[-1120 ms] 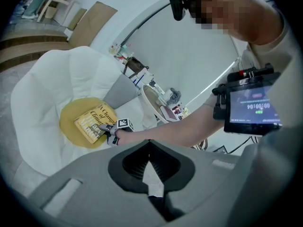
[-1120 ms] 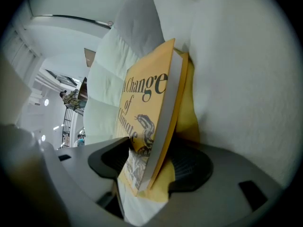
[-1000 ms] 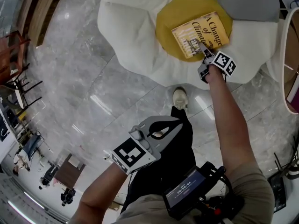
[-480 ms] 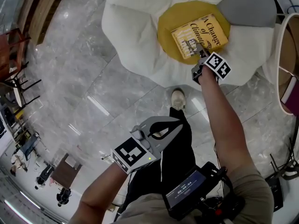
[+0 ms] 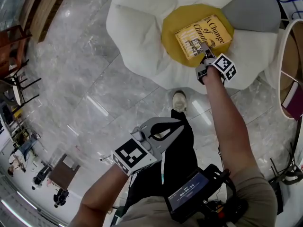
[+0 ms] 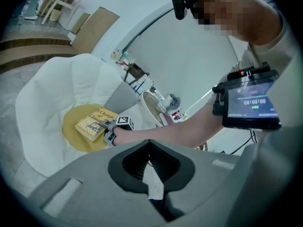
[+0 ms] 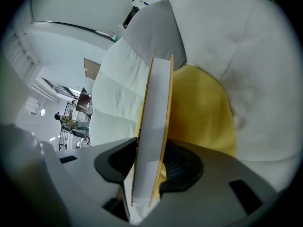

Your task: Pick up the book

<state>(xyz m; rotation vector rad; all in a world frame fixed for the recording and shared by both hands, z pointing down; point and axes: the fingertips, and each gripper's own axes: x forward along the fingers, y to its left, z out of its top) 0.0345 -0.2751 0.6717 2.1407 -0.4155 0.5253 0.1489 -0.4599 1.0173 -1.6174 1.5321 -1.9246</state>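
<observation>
One yellow cushion, apparently; right gripper just closing onto book, left gripper closed.

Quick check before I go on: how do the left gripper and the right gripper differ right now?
The right gripper reaches out to the round yellow seat cushion; the left gripper is held back over the person's dark trousers. The right gripper's fingers have just been closing and clamp the edge of the yellow paperback book; the left gripper's fingers are shut on nothing. Both carry a square-marker cube.
</observation>
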